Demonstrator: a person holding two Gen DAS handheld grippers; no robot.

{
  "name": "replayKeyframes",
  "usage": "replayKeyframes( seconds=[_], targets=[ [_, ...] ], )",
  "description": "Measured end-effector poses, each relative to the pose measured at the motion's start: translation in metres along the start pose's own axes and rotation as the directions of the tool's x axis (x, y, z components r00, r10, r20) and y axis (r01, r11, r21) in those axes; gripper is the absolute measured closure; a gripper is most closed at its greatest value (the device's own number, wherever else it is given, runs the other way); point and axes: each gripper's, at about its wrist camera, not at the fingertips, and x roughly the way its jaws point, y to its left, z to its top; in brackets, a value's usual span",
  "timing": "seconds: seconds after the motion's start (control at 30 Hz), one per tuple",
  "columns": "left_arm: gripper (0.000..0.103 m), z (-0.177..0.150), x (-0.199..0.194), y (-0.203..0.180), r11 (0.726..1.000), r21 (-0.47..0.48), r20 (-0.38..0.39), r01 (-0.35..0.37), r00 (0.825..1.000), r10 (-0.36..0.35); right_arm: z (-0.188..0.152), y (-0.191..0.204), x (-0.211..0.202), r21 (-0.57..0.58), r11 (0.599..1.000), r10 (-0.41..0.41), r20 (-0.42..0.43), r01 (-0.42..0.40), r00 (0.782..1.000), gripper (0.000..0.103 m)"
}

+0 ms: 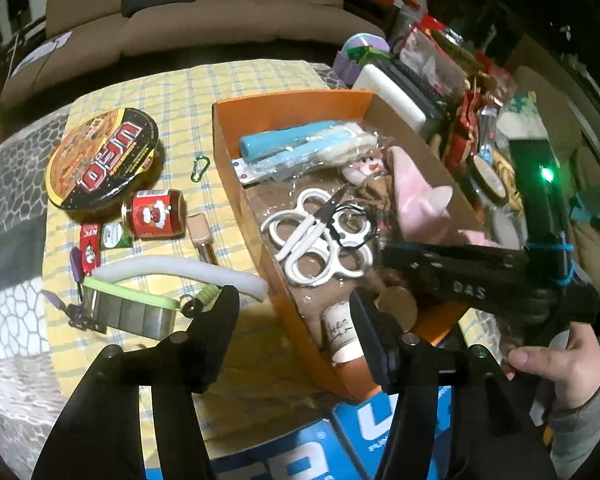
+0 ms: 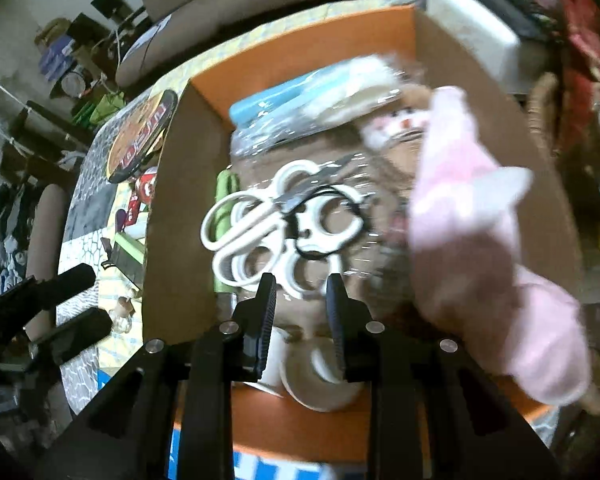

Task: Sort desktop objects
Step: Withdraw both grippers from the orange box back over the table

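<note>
An orange cardboard box [image 1: 288,102] holds white scissors [image 1: 320,236] in clear plastic, a blue tube [image 1: 284,146], a pink plush [image 1: 420,196] and tape rolls [image 1: 342,334]. My left gripper [image 1: 296,316] is open and empty over the box's near left wall. My right gripper [image 2: 302,286] is open and empty above the near end of the box [image 2: 300,36], just short of the scissors [image 2: 284,228]; the tape rolls [image 2: 320,380] lie below its fingers. It also shows in the left wrist view [image 1: 452,268]. On the yellow checked cloth [image 1: 180,92] lie a noodle bowl [image 1: 104,160], red jar [image 1: 156,214] and white foam tube [image 1: 188,274].
Left of the box lie a green carabiner [image 1: 201,168], sauce packets [image 1: 90,250], a small bottle [image 1: 202,238] and a green-edged metal case [image 1: 128,312]. Cluttered packages [image 1: 440,60] crowd the box's far right. A blue carton [image 1: 340,440] sits under the box. A sofa [image 1: 204,12] stands behind.
</note>
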Motion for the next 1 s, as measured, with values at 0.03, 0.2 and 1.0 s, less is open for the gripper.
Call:
replayKeyframes(
  seconds=[0.03,0.2,1.0],
  targets=[
    [0.030,-0.001,-0.002,-0.002,1.000,-0.001,0.004,-0.016,1.000,0.016,-0.002,0.000,-0.006,-0.019,1.000,-0.010,0.013,0.010,1.000,0.069],
    [0.019,-0.010,-0.014,-0.015,0.999,0.007,0.037,-0.054,0.998,0.054,-0.019,0.006,-0.038,-0.111,0.992,-0.051,0.081,0.060,0.995,0.043],
    [0.000,-0.096,-0.069,-0.040,0.993,-0.066,0.102,-0.101,0.989,0.108,-0.104,0.031,-0.109,-0.240,0.966,-0.042,0.219,0.096,0.975,0.000]
  ],
)
